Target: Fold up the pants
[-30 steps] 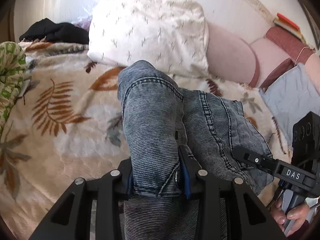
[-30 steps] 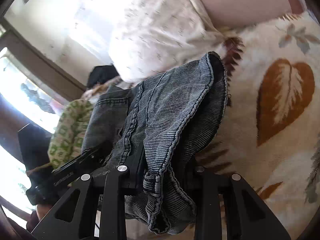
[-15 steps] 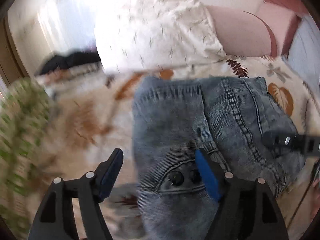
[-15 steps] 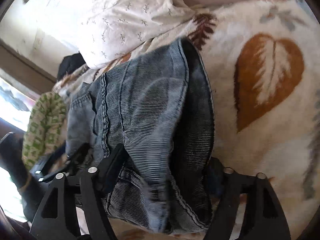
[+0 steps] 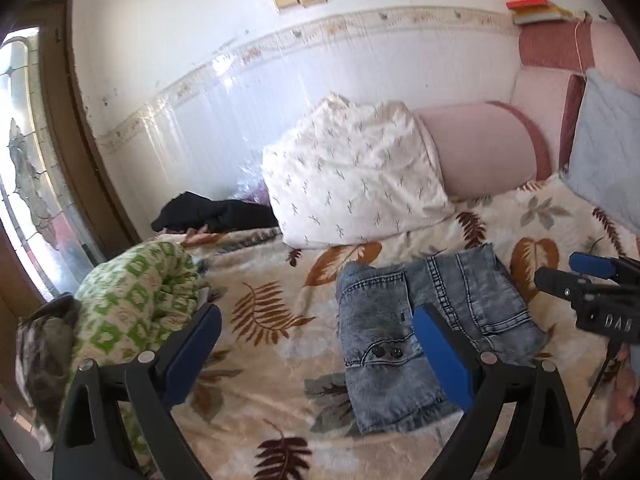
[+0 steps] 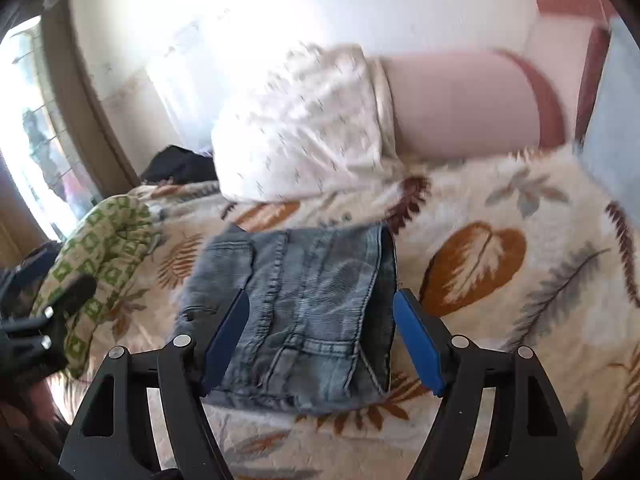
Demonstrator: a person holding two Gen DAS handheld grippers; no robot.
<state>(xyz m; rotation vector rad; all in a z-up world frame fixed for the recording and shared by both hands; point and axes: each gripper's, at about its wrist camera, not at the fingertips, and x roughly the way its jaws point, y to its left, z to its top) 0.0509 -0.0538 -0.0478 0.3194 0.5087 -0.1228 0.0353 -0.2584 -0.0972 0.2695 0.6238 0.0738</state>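
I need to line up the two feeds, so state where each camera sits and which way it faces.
Left wrist: on the left tongs, angled down over the folded jeans on the leaf-print blanket; jaws opening, nothing between; right tongs at the right edge.
Right wrist: on the right tongs, angled down at the jeans; jaws opening, off the cloth; left tongs at the left edge.
Shared: jeans, blanket, white pillow.

A leaf-print blanket (image 5: 256, 364) covers the bed. Far back, a white pillow (image 5: 352, 176) leans beside a pink bolster (image 5: 480, 152). A green patterned cloth (image 5: 136, 292) lies left, black clothing (image 5: 212, 212) behind it.
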